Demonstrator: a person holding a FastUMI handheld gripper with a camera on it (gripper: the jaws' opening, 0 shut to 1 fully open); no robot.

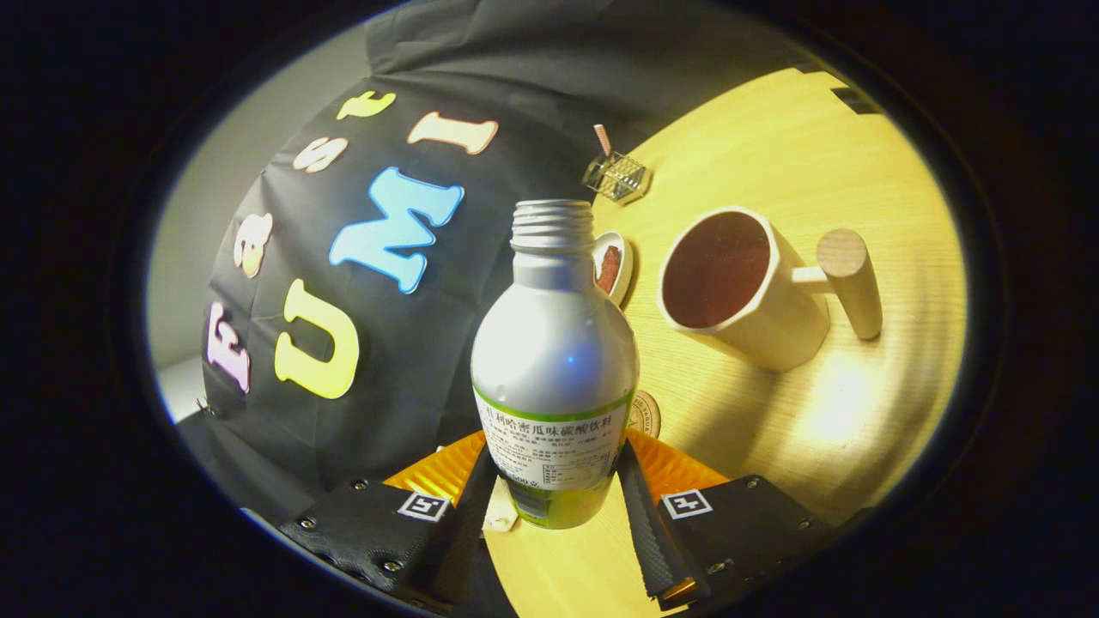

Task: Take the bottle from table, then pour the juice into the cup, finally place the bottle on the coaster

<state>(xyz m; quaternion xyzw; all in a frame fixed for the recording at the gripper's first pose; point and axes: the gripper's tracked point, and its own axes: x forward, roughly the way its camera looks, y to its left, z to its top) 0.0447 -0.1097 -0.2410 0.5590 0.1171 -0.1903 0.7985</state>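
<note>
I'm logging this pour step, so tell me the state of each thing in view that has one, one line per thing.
gripper: shut on the bottle, one finger on each side of its lower body.
bottle: held between the fingers, cap off, threaded mouth open.
cup: on the table beyond the bottle, mouth open, dark inside; contents unclear.
small dish: on the table behind the bottle, something reddish in it.
wire holder: on the table farther back.

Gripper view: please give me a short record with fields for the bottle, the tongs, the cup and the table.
bottle: silver bottle, cap off, held between the fingers
tongs: tongs shut on the bottle, both fingers pressing on its labelled lower part
cup: pale cup with wooden handle, beyond the fingers, dark inside
table: wooden table, view tilted
</note>
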